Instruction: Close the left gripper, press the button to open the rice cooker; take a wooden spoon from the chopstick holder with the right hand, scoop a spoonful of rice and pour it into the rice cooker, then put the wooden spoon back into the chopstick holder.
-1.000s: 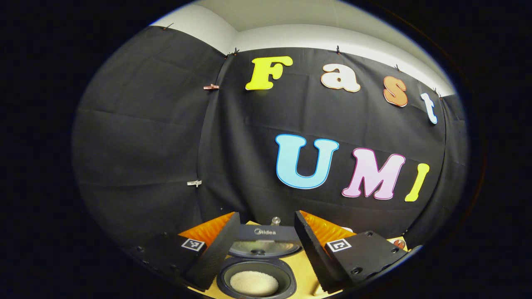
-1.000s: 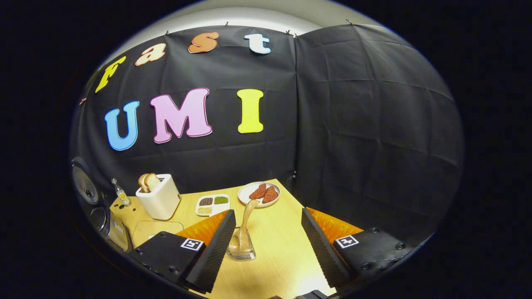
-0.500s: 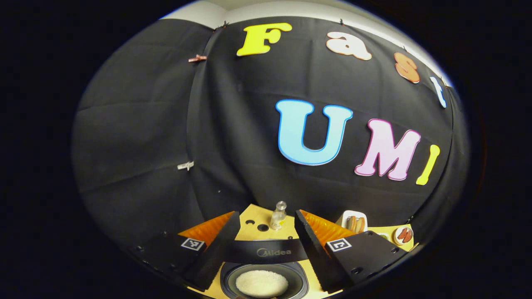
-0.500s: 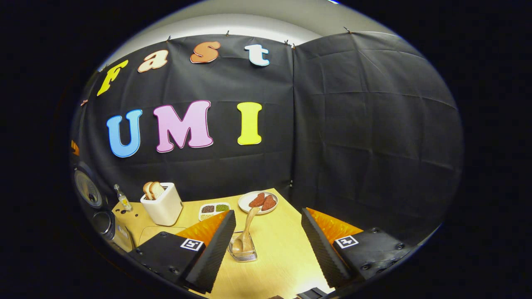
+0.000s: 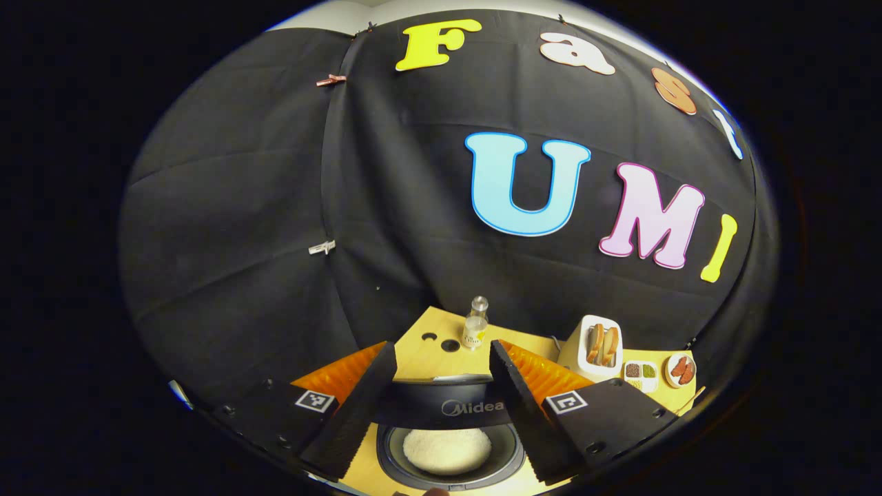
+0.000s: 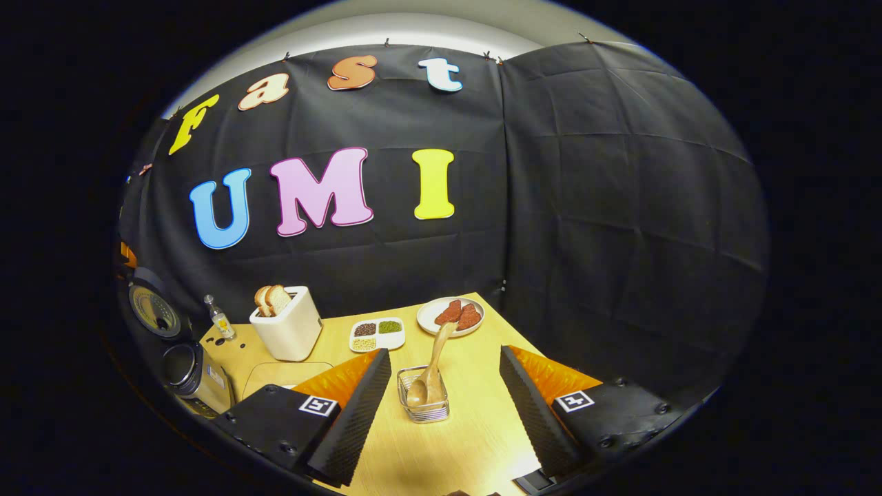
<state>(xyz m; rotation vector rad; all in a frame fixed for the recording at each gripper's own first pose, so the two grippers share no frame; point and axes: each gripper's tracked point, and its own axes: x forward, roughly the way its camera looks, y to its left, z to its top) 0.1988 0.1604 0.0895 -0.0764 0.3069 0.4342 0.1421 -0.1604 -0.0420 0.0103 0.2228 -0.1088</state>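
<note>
Ahead of your right gripper [image 6: 441, 396] the table [image 6: 475, 427] is bare up to its far edge, where a plate [image 6: 450, 315] sits; your fingers stand wide apart, holding nothing. Between them stands the chopstick holder [image 6: 423, 401] with the wooden spoon [image 6: 431, 375] leaning in it, bowl down. Far to your left the rice cooker [image 6: 196, 377] is partly cut off, lid up. Your left gripper [image 5: 441, 413] hovers wide open above that cooker's pot, rice [image 5: 446, 450] below between the fingers; the raised lid [image 5: 448, 408] blocks the table just beyond.
</note>
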